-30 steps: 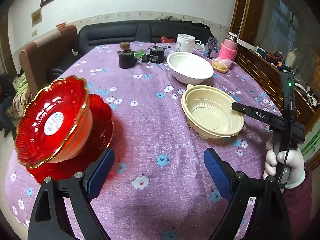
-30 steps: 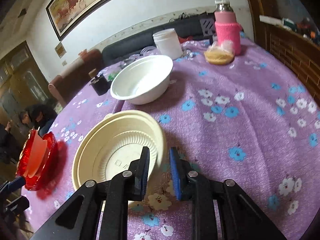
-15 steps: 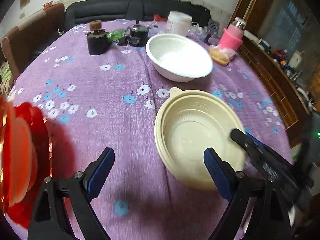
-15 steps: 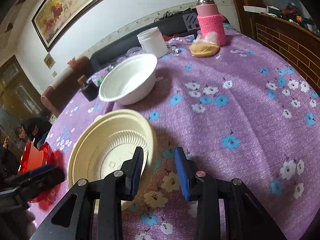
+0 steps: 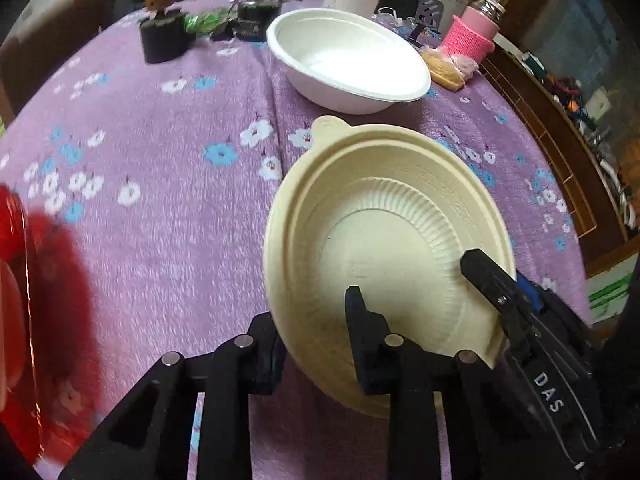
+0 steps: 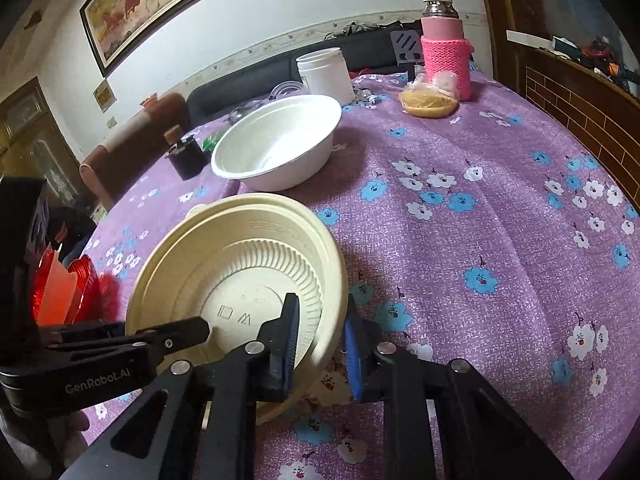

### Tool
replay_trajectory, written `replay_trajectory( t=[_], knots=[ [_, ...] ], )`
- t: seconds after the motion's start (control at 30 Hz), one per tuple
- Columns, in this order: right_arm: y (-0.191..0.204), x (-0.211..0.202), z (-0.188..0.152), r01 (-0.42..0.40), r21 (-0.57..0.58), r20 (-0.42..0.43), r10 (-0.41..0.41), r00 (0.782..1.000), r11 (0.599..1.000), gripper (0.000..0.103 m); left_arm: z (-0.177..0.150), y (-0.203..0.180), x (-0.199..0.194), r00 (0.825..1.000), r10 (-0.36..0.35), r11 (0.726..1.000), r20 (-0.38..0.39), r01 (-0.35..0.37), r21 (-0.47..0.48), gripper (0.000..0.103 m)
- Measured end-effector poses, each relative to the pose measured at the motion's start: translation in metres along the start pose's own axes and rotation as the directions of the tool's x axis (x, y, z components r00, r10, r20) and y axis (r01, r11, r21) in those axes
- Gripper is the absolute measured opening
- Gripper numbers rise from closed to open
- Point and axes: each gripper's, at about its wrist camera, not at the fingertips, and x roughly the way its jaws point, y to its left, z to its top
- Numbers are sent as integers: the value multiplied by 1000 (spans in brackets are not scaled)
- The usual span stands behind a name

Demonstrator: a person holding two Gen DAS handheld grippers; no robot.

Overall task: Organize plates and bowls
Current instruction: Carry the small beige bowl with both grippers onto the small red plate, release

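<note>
- Since a second ago the left gripper (image 5: 316, 336) has left the red dishes and come across to the cream bowl (image 5: 384, 248); its jaws, wide apart then, have just closed on the bowl's near rim, one finger inside and one outside the wall.
- Cream bowl: it sits on the purple flowered tablecloth (image 5: 160, 200), ribbed inside, with a small tab on its far rim, and seems tipped a little toward the grippers.
- Right gripper (image 6: 322, 344): it straddles the rim on the bowl's other side, the black-backed finger inside, the blue-padded finger outside. Its jaws have just narrowed and the gap is small, with the wall between the pads; the grip looks closed on the rim, though contact on the outer pad is hard to make out.
- In the left wrist view the right gripper's finger (image 5: 492, 280) reaches over the rim from the right.
- White bowl (image 5: 348, 60): upright and empty, just beyond the cream bowl, near it but apart.
- Red dishes (image 6: 60, 292): at the table's left edge, well apart from the cream bowl, partly hidden behind the left gripper in the right wrist view.
- Far end of the table: a white jar (image 6: 324, 70), a flask in a pink knitted sleeve (image 6: 444, 56), a bagged yellow item (image 6: 428, 102) beside it, and a dark pot (image 5: 162, 36).
</note>
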Motion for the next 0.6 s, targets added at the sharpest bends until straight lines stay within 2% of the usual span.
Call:
replay_trajectory(
  t=[0.27, 0.43, 0.6],
  knots=[
    [3, -11, 1, -49, -1, 53, 49, 997, 999, 18, -16, -7, -20, 999, 23, 999, 45, -24, 21, 26],
    [11, -23, -1, -81, -32, 105, 84, 991, 996, 18, -24, -10, -44, 993, 49, 997, 107, -54, 46, 26],
    [26, -47, -2, -121, -27, 170, 124, 978, 992, 18, -33, 1, -71, 992, 6, 1000, 129, -10, 30, 27]
  ],
)
